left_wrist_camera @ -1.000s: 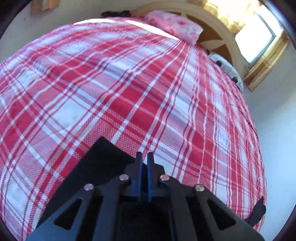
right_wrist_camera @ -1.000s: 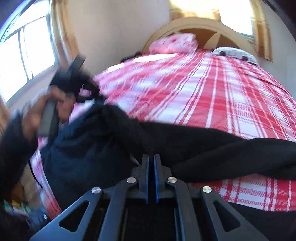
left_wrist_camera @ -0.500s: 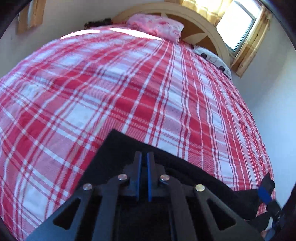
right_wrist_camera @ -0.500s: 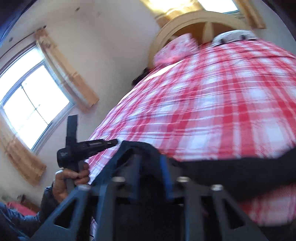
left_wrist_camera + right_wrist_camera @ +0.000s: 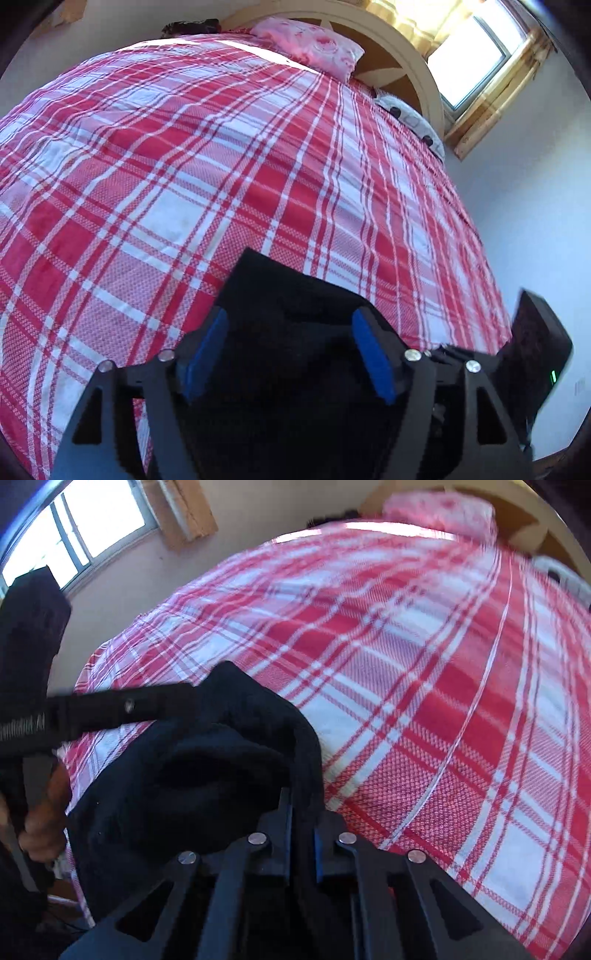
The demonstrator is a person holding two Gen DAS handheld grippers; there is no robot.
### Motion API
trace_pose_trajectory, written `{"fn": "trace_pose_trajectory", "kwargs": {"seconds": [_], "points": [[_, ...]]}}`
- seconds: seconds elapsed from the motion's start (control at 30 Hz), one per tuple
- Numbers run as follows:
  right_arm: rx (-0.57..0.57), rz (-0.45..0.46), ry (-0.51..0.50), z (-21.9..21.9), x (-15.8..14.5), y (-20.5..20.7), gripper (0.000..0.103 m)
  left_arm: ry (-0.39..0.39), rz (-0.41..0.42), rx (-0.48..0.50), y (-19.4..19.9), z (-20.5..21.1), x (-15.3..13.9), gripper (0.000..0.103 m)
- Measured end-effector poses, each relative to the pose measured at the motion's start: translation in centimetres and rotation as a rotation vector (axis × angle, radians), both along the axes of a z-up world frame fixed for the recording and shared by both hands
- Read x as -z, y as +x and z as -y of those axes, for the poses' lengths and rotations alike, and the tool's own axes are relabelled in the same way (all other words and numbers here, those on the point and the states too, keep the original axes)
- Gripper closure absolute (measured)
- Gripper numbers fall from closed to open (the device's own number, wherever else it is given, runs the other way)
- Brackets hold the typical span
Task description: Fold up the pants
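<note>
- My left gripper (image 5: 290, 350) is opening: its blue pads (image 5: 373, 356) stand wide apart over the black fabric pants (image 5: 295, 295), not pressing the cloth that lies between and beneath them.
- My right gripper (image 5: 301, 834) is clenched on a fold of the pants (image 5: 207, 760); a strip of black cloth runs up between the two dark fingers, which sit nearly together.
- The pants lie at the near edge of the red-and-white plaid bedspread (image 5: 221, 166), bunched in a dark heap with one squared corner pointing up the bed.
- In the right wrist view the heap sits at the near left corner of the bedspread (image 5: 443, 701), its rolled edge raised above the plaid.
- My left hand (image 5: 40, 812) grips the black handle of the left gripper at the left of that heap; the gripper's long dark body reaches across toward the pants.
- A black boxy device with a small green light (image 5: 535, 354) shows just off the right edge of the bedspread in the left wrist view; it is part of the right gripper rig, I think, but I cannot tell for sure.
- A pink floral pillow (image 5: 314, 48) rests at the far end of the bedspread against the curved pale wooden headboard (image 5: 417, 62).
- A second, white patterned pillow (image 5: 410, 118) lies right of the pink one.
- A sunlit window with yellow curtains (image 5: 476, 59) is beyond the headboard; another window (image 5: 74, 531) is off the bedspread's left side.
</note>
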State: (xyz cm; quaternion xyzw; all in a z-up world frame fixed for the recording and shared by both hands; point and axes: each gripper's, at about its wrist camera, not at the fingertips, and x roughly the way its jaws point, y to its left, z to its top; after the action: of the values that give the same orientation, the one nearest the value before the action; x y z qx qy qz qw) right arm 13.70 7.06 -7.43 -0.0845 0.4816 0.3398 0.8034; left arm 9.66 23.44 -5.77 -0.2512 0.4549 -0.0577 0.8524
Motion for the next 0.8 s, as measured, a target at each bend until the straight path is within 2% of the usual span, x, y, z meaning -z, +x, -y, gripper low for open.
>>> {"fn": "trace_pose_trajectory", "kwargs": {"seconds": [0.07, 0.13, 0.2, 0.37, 0.4, 0.5, 0.63, 0.7, 0.73, 0.8], "points": [[-0.018, 0.101, 0.054, -0.1, -1.9, -2.2, 0.095, -0.046, 0.001, -0.006, -0.3, -0.2, -0.6, 0.023], [-0.079, 0.252, 0.03, -1.2, -3.5, -5.9, 0.095, -0.088, 0.004, 0.01, -0.3, 0.0, -1.1, 0.018], [-0.156, 0.388, -0.043, -2.6, -4.0, -9.8, 0.095, -0.068, -0.012, 0.008, -0.1, 0.5, -1.2, 0.014], [-0.263, 0.616, -0.274, -4.7, -2.3, -16.1, 0.095, -0.005, -0.123, 0.028, 1.6, 1.9, 0.0, 0.014], [-0.283, 0.649, -0.314, -5.1, -1.7, -17.2, 0.095, 0.012, -0.137, 0.034, 1.8, 2.3, 0.1, 0.014], [-0.293, 0.662, -0.346, -5.2, -1.0, -18.3, 0.095, 0.096, -0.16, 0.061, 2.0, 3.7, 0.1, 0.014], [-0.314, 0.734, -0.413, -6.0, 0.0, -19.6, 0.095, 0.173, -0.22, 0.1, 1.7, 4.8, 1.2, 0.027], [-0.317, 0.76, -0.453, -6.4, 0.5, -19.9, 0.095, 0.187, -0.213, 0.101, 1.0, 4.8, 1.1, 0.028], [-0.32, 0.769, -0.466, -6.6, 0.7, -20.0, 0.095, 0.188, -0.196, 0.101, 0.7, 4.7, 0.9, 0.032], [-0.333, 0.798, -0.489, -6.8, 1.0, -20.5, 0.095, 0.177, -0.172, 0.101, 0.4, 4.4, 0.8, 0.048]]}}
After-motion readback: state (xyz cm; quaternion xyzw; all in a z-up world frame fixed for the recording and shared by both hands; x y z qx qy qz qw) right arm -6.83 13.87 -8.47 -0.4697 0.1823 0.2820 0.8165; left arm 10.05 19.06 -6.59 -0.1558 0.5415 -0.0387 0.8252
